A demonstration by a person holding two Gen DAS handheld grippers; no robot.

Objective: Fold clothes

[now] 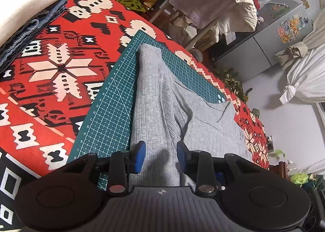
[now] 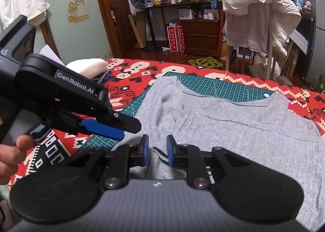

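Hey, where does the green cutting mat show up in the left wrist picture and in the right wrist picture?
Left wrist view: the green cutting mat runs diagonally through the middle, under the grey knit top, mostly bare on that top's left.
Right wrist view: the mat shows as a strip beyond the grey top, centre frame.
Shared landmark: the chair draped with white clothes behind the red patterned cover.
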